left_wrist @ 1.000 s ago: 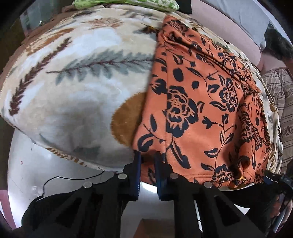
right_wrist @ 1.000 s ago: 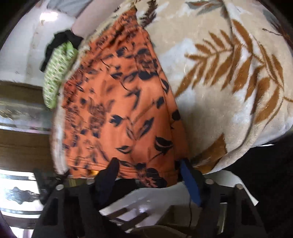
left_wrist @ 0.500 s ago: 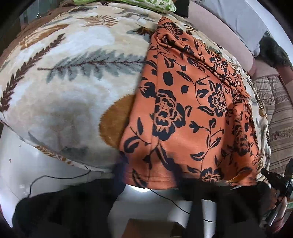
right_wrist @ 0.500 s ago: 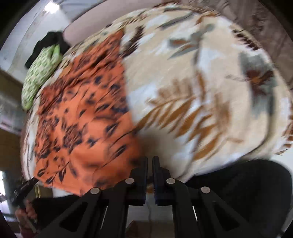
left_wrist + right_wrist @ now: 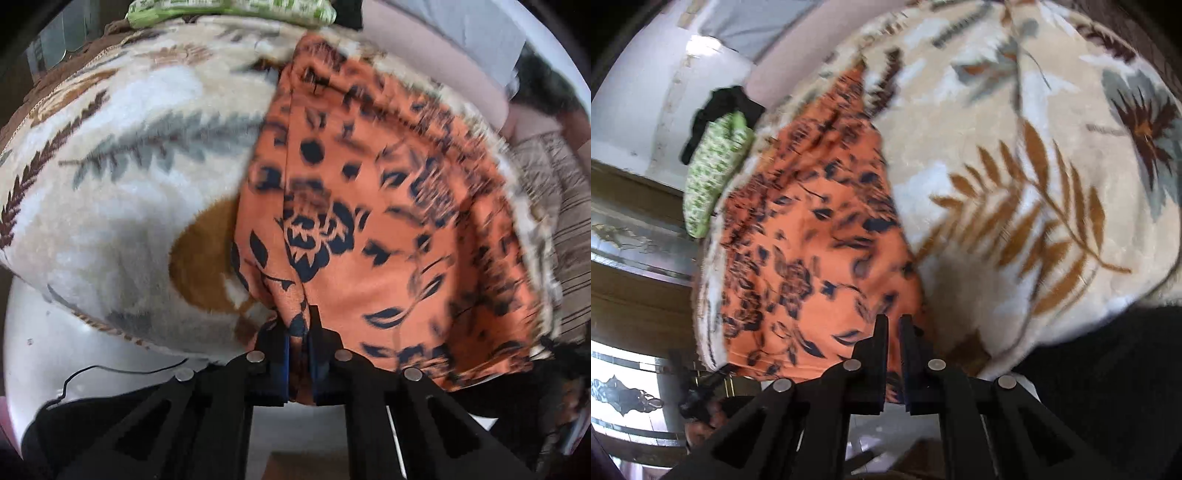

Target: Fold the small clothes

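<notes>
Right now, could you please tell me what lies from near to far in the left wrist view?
left gripper → orange floral garment → green patterned cloth

right half of orange floral garment motion-blurred, print smeared, its near hem hidden behind left gripper, green patterned cloth cut off at top edge, right wrist view blurred throughout, cloth's corner behind right gripper unclear

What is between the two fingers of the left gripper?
In the left wrist view, the left gripper has a bunched corner of the orange floral garment pinched between its fingers; nothing else lies there.
</notes>
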`<state>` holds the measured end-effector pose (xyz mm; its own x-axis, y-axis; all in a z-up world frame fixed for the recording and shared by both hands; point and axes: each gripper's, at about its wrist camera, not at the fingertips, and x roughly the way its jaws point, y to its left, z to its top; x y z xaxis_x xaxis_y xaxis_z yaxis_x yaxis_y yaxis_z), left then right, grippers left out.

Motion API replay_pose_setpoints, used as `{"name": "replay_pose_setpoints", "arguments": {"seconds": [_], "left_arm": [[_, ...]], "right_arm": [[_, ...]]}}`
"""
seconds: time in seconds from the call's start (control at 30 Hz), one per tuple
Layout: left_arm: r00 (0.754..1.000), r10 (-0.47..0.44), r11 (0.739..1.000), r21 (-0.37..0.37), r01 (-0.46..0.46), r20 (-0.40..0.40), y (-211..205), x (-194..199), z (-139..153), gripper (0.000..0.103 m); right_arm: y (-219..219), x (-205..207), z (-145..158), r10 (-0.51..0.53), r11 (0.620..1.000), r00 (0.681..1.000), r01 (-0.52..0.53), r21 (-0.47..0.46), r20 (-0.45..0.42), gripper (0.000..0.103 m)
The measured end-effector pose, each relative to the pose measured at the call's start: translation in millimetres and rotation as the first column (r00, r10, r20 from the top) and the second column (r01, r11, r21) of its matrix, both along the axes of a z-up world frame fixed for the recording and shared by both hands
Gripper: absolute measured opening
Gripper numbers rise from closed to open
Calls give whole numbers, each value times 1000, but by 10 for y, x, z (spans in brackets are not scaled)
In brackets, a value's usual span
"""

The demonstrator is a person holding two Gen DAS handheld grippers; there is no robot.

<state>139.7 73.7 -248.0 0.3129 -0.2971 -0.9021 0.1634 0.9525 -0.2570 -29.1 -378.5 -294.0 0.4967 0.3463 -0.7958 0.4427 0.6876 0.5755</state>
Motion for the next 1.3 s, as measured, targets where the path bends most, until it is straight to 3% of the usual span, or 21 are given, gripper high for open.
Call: {"name": "replay_pose_setpoints", "arguments": {"seconds": [0.13, 0.2, 0.23, 0.27, 0.33, 0.5, 0.6, 0.77, 0.8, 0.9, 1.03, 1.3], "left_arm": [[995, 38, 993, -119, -26, 93, 257, 73, 475, 7], [992, 68, 983, -179, -49, 102, 429, 141, 634, 7], [992, 78, 980, -191, -57, 102, 437, 161, 668, 7], [991, 88, 977, -202, -66, 100, 493, 168, 682, 7], [991, 92, 980, -183, -73, 98, 526, 148, 673, 7], [991, 113, 979, -176, -99, 68, 638, 58, 547, 7], [991, 121, 977, -183, -108, 62, 641, 49, 537, 7], [990, 118, 973, -206, -101, 73, 662, 59, 618, 7], [990, 115, 972, -215, -97, 76, 679, 64, 641, 7], [990, 114, 966, -242, -92, 77, 697, 101, 704, 7], [989, 111, 955, -284, -80, 93, 702, 167, 854, 7], [985, 78, 957, -289, -32, 152, 502, 664, 1286, 7]], "right_arm": [[-23, -72, -111, -21, 999, 1000, 21, 33, 0, 9], [-14, -90, -148, -34, 998, 999, 33, 53, 14, 33], [-23, -103, -157, -42, 997, 999, 40, 67, 18, 74], [-19, -101, -172, -53, 995, 998, 50, 92, 26, 90], [-19, -120, -203, -75, 985, 996, 65, 161, 54, 90], [198, -27, -187, -14, 993, 998, 6, 116, 69, 84], [348, 112, -244, 32, 996, 999, -34, 81, 24, 67], [557, 281, -407, 51, 999, 995, -53, -15, -82, 12], [584, 283, -354, 70, 996, 994, -74, -41, -78, 7], [586, 246, -185, 117, 992, 992, -118, -41, -44, 7], [342, 219, 144, 91, 992, 993, -98, 78, 80, 6], [7, 703, 885, 31, 997, 959, -50, 62, 282, 6]]}}
